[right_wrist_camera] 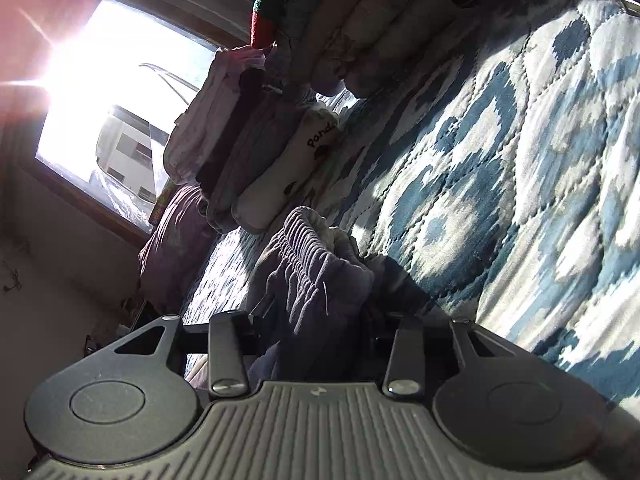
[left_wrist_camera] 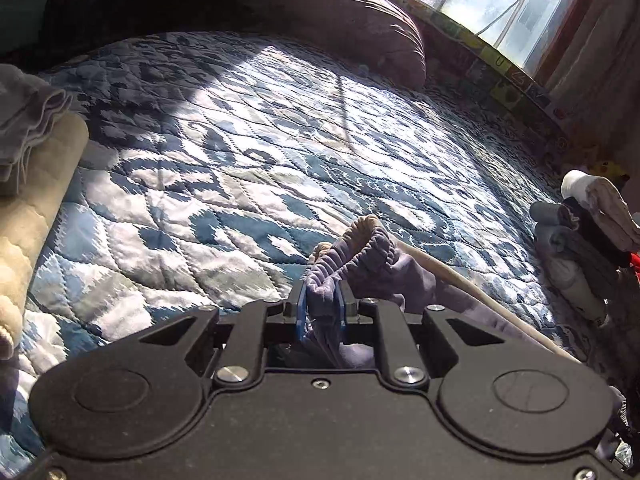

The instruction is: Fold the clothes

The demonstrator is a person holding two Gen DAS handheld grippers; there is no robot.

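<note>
A purple garment (left_wrist_camera: 372, 256) with a gathered elastic waistband and a beige trim is held up over the blue and white quilt (left_wrist_camera: 240, 160). My left gripper (left_wrist_camera: 322, 300) is shut on one part of the waistband, the cloth pinched between its blue pads. In the right wrist view, which is strongly tilted, the same purple garment (right_wrist_camera: 308, 264) bunches up out of my right gripper (right_wrist_camera: 320, 312). That gripper is shut on it, and the cloth hides its fingertips. The rest of the garment hangs below both grippers, out of sight.
Folded clothes (left_wrist_camera: 580, 248) are stacked at the bed's right edge; in the right wrist view the stack (right_wrist_camera: 248, 152) includes a white piece reading "panda". A beige blanket (left_wrist_camera: 36, 208) under grey folded cloth (left_wrist_camera: 24, 120) lies left. A brown pillow (left_wrist_camera: 360, 24) sits below the window (left_wrist_camera: 500, 0).
</note>
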